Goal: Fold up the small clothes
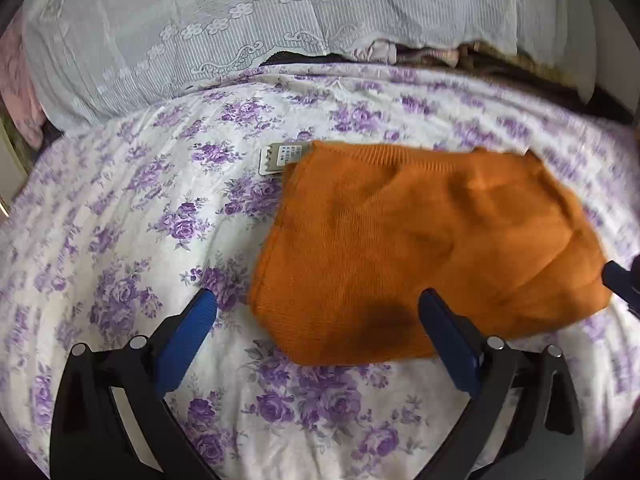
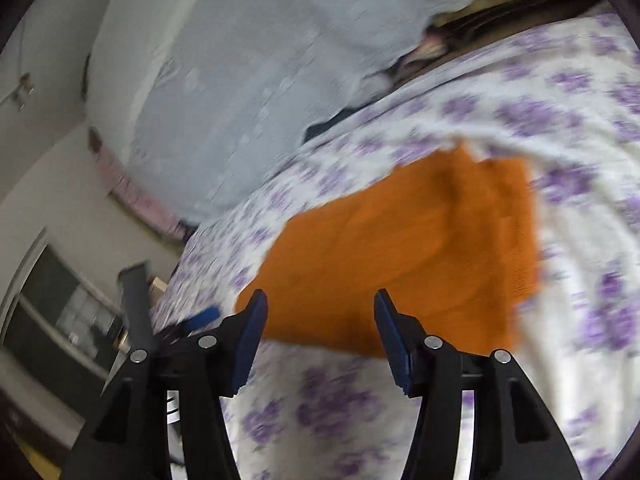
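Observation:
An orange knit garment (image 1: 420, 240) lies folded flat on the floral bedsheet (image 1: 120, 220), with a white paper tag (image 1: 276, 158) sticking out at its far left corner. My left gripper (image 1: 318, 304) is open and empty, hovering over the garment's near left edge. My right gripper (image 2: 320, 304) is open and empty above the garment's (image 2: 400, 248) near edge; the right wrist view is blurred. The right gripper's tip shows at the right edge of the left wrist view (image 1: 622, 280). The left gripper's blue fingertip (image 2: 202, 318) shows in the right wrist view.
A pale lace-covered pillow (image 1: 200, 40) lies at the far side of the bed. A dark gap with bunched fabric (image 1: 420, 56) runs behind the sheet. A wall and a dark cabinet (image 2: 52, 304) show at left in the right wrist view.

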The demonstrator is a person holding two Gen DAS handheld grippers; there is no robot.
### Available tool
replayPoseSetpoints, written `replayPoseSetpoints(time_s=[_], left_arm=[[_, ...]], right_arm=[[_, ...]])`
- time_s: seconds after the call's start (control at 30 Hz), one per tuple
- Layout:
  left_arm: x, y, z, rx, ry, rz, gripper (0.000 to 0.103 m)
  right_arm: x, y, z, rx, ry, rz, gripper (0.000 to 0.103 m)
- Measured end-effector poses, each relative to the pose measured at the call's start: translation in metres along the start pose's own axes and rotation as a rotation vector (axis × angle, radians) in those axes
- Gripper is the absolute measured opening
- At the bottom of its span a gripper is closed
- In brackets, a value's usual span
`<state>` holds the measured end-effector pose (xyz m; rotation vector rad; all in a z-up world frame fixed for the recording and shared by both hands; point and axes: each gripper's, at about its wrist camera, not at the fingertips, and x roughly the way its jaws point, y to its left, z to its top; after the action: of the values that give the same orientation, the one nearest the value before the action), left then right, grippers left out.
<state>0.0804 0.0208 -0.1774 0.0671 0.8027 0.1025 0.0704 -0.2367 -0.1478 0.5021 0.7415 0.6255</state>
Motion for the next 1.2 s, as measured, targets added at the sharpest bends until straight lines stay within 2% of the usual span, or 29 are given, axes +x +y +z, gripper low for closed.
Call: replayPoseSetpoints(time_s=[0.07,0.13,0.17,0.2,0.3,0.43,0.57,0.7,0.73,0.8,0.97,1.2], left_arm=[[0.013,-0.004,-0.003,0.019,0.031,0.021,0.099],[0.023,0.0,-0.004,-0.001,0.063,-0.003,0.099],[0.025,0.004,-0.003,-0.019,0.07,-0.022,0.099],[0.027,0.008,-0.003,-0.038,0.076,-0.039,0.099],[0.033,0.014,-0.004,-0.075,0.102,-0.071,0.099],[0.03,0.013,-0.003,-0.07,0.092,-0.054,0.099],[0.022,0.01,-0.001,-0.042,0.056,-0.008,0.099],[0.019,0.009,0.002,-0.033,0.036,0.01,0.099],[0.017,0.009,0.003,-0.031,0.027,0.021,0.099],[0.012,0.01,0.009,-0.034,0.003,0.031,0.099],[0.008,0.009,0.03,-0.045,-0.033,-0.016,0.099],[0.043,-0.002,0.052,-0.016,-0.017,0.015,0.099]], right_arm=[[0.016,-0.001,-0.006,0.004,0.05,0.008,0.056],[0.027,-0.014,-0.009,0.039,0.094,-0.015,0.055],[0.028,-0.024,-0.009,0.08,0.104,-0.013,0.047],[0.027,-0.035,-0.008,0.125,0.104,0.005,0.04],[0.015,-0.055,-0.004,0.189,0.075,-0.01,0.029],[0.002,-0.07,0.001,0.234,0.028,-0.047,0.021],[-0.009,-0.068,0.004,0.217,-0.015,-0.102,0.024],[-0.015,-0.058,0.008,0.175,-0.059,-0.131,0.041],[-0.014,-0.053,0.01,0.164,-0.062,-0.13,0.042],[-0.012,-0.048,0.016,0.153,-0.06,-0.115,0.042],[0.012,-0.024,0.034,0.108,-0.028,-0.053,0.043],[0.074,-0.01,0.05,0.13,0.04,0.015,0.044]])
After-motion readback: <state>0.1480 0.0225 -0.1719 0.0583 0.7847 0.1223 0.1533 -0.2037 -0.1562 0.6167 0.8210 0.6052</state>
